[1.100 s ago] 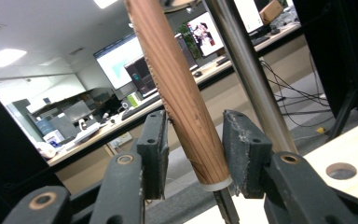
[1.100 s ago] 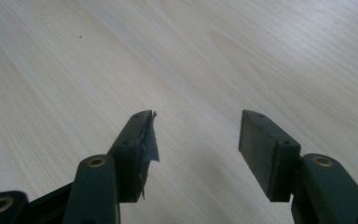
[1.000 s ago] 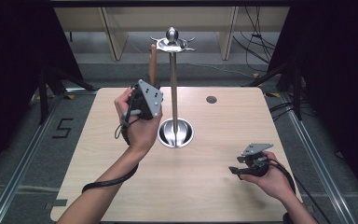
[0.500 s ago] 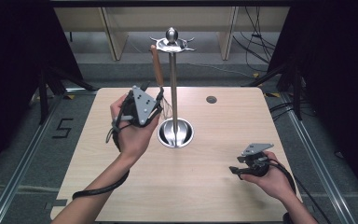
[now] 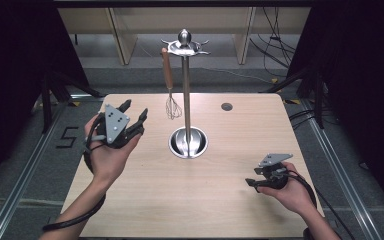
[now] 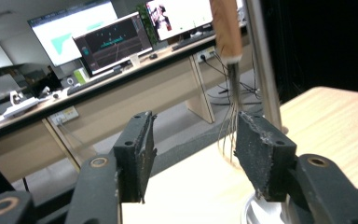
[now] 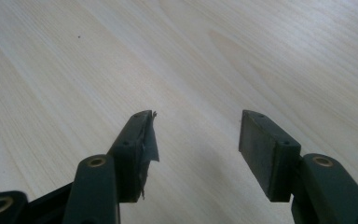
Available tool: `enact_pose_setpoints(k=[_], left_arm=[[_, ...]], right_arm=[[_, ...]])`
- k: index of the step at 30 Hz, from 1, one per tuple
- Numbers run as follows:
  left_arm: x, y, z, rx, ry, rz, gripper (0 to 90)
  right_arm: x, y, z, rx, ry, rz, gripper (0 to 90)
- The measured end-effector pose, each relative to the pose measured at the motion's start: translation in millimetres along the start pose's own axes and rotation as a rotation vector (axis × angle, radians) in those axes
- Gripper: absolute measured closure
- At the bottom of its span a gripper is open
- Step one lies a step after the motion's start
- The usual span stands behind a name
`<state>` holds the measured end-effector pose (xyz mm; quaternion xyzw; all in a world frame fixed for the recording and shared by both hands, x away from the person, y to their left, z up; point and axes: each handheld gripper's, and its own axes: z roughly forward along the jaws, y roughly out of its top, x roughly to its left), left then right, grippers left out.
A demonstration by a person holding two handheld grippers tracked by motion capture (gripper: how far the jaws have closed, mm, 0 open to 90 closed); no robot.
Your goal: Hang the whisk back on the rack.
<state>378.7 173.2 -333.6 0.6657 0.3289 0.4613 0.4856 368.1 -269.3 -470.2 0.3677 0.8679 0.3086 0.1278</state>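
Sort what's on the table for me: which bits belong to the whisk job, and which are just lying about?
In the job:
- whisk, hanging from the stand
- utensil stand
- left claw, jaws just been opening, nothing between them

Lying about:
- right claw, open, low over the table
- dark round spot on the far tabletop

My work surface is a light wooden table (image 5: 145, 210). Grey floor (image 5: 25, 165) surrounds the table, with a painted numeral (image 5: 66, 137) left of it. Black curtains (image 5: 10, 60) flank both sides of the table. Beyond its far edge stands a long wooden desk (image 6: 135, 93) carrying lit monitors (image 6: 112, 42).
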Motion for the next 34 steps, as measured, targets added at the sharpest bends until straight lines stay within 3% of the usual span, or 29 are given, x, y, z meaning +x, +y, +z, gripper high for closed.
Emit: enact_pose_setpoints(k=[3,4,5,6,7,10,11,16,17,18,19,20,21,22,23,27,34], left_arm=[[10.4,-16.1,-8.8,0.064,-0.027,-0.01,43.0],[10.4,-16.1,-8.8,0.064,-0.027,-0.01,41.9],[14.6,-26.6,-13.4,0.109,-0.051,-0.031,41.1],[14.6,-26.6,-13.4,0.109,-0.051,-0.031,40.4],[16.6,-38.4,-17.7,0.134,-0.053,-0.033,38.8],[19.8,-50.6,-23.1,0.175,-0.05,-0.016,36.1],[19.8,-58.7,-25.5,0.194,-0.037,-0.035,35.6],[22.4,-88.8,-36.3,0.268,-0.043,-0.056,36.0],[21.6,-102.0,-40.6,0.293,-0.04,-0.069,35.9],[21.6,-102.0,-40.6,0.293,-0.04,-0.069,35.9],[20.0,-116.0,-43.5,0.32,-0.041,-0.091,35.8],[20.0,-116.0,-43.5,0.32,-0.041,-0.091,35.7],[19.0,-127.9,-44.8,0.354,-0.055,-0.123,35.6],[19.0,-127.9,-44.8,0.354,-0.055,-0.123,35.6],[19.8,-135.4,-45.0,0.379,-0.068,-0.153,35.7],[23.2,-142.8,-42.4,0.396,-0.074,-0.197,35.7],[21.8,-149.0,-38.4,0.428,-0.09,-0.199,35.6]], right_arm=[[-0.1,-0.7,1.0,-0.01,-0.004,0.004,45.5],[-0.1,-0.7,1.0,-0.01,-0.004,0.004,45.5],[0.4,-0.5,0.0,0.01,0.005,0.007,45.5],[0.4,-0.5,0.0,0.01,0.005,0.007,45.5],[-2.0,0.0,1.2,-0.002,0.002,-0.029,45.5],[-1.5,-0.2,1.6,-0.006,0.005,-0.028,45.5],[-1.0,-0.7,3.3,-0.023,-0.002,-0.027,45.5],[-1.3,-0.8,3.1,-0.018,-0.004,-0.028,45.4],[0.6,-1.1,2.1,-0.002,-0.002,0.006,45.4],[0.6,-1.1,2.1,-0.002,-0.002,0.006,45.4],[1.1,-1.2,2.6,-0.002,-0.003,0.009,45.4],[0.4,-1.1,2.9,-0.005,-0.005,0.0,45.4],[0.5,-1.0,3.0,-0.006,-0.004,-0.001,45.4],[0.5,-1.0,3.0,-0.006,-0.004,-0.001,45.4],[1.0,-0.5,2.9,-0.008,-0.004,0.002,45.4],[0.9,0.1,2.6,-0.009,-0.004,-0.003,45.4],[-0.6,-0.4,1.8,-0.002,0.004,0.0,45.3]])
